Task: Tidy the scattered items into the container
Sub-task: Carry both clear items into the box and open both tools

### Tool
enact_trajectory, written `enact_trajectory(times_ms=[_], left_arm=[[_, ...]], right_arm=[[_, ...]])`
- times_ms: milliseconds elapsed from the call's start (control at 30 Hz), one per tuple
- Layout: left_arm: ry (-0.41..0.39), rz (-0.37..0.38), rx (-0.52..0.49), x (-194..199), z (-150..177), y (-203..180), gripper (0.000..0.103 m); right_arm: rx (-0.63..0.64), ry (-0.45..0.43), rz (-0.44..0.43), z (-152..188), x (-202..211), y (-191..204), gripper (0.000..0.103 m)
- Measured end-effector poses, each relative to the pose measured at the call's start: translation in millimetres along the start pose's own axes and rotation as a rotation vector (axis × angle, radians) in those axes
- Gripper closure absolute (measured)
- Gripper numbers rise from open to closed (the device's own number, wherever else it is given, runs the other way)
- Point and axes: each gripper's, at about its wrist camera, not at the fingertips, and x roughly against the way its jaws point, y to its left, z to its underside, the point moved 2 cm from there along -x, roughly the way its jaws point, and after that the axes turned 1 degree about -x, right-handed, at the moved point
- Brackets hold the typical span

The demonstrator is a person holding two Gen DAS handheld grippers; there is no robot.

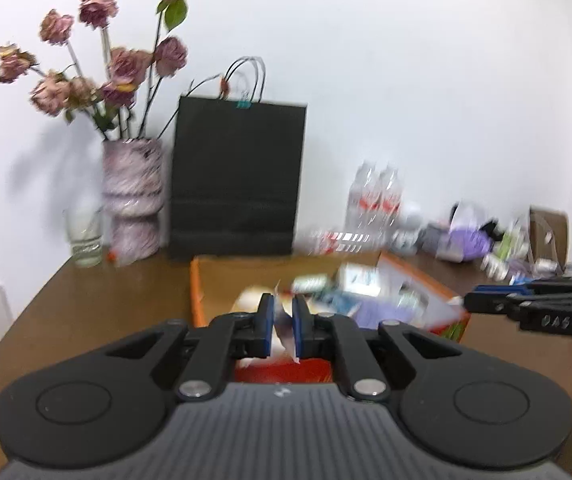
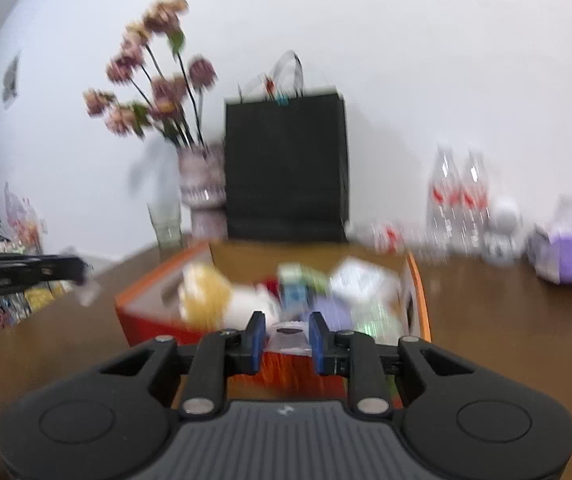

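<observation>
Hovering at the near edge of the orange box [image 1: 200,296], both grippers pointed slightly downward toward its open top, which suggested each was carrying something over to drop in. Between the blue pads of the left gripper [image 1: 284,326] a thin, pale sachet [image 1: 286,330] was pinched edge-on, the jaws pressed almost together on it; a grip that flat suits a slip of packaging, though it could slide out if tilted. Pinched in the right gripper [image 2: 285,336] was a small white packet [image 2: 288,334] with a dark mark, its jaws narrowly apart around it. From the left wrist view the box sat at twelve o'clock just beyond the fingertips, already holding a jumble of blurred packets and a yellowish soft thing; exactly what they were could not be told. At eleven o'clock stood a vase of dried roses [image 1: 132,204], and a black paper bag [image 1: 236,178] stood just behind the box. More scattered clutter [image 1: 466,236] lay at two o'clock along the wall, well apart from the box, so by my judgement the tidying was only partly done
</observation>
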Motion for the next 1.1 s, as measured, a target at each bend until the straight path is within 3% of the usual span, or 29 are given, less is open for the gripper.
enact_trajectory(times_ms=[100, 267, 467, 667, 700, 733, 767, 800, 833, 867, 967, 1067, 1100], left_arm=[[-0.013, 0.036, 0.036, -26, -22, -4, 0.093], [0.025, 0.075, 0.145, -83, -39, 7, 0.092], [0.101, 0.012, 0.232, -155, -32, 37, 0.092], [0.191, -0.005, 0.215, -189, -17, 47, 0.089], [0.200, -0.009, 0.216, -190, -16, 48, 0.073], [0.206, -0.010, 0.221, -191, -15, 49, 0.058], [0.204, -0.017, 0.231, -190, -15, 50, 0.028], [0.192, -0.025, 0.235, -188, -15, 50, 0.019], [0.177, -0.035, 0.224, -185, -17, 49, 0.019], [0.165, -0.038, 0.208, -182, -19, 48, 0.018], [0.118, -0.053, 0.183, -171, -26, 42, 0.000], [0.081, -0.078, 0.153, -162, -31, 35, 0.000], [0.075, -0.085, 0.144, -160, -32, 33, 0.000]], right_arm=[[0.011, -0.045, -0.010, -27, -16, 6, 0.081], [-0.011, -0.010, -0.020, -51, -72, 7, 0.081], [-0.054, 0.112, -0.033, -44, -161, 2, 0.081], [-0.045, 0.195, -0.049, -33, -215, 7, 0.081], [-0.045, 0.202, -0.048, -32, -218, 7, 0.078], [-0.051, 0.209, -0.046, -31, -220, 7, 0.061], [-0.062, 0.215, -0.044, -31, -221, 5, 0.048], [-0.076, 0.215, -0.040, -30, -220, 3, 0.024], [-0.081, 0.206, -0.033, -31, -217, 1, 0.016], [-0.077, 0.195, -0.024, -33, -214, 0, 0.016], [-0.074, 0.166, -0.005, -40, -202, -3, 0.013], [-0.068, 0.151, 0.013, -46, -192, -6, 0.008], [-0.061, 0.147, 0.024, -47, -190, -6, 0.001]])
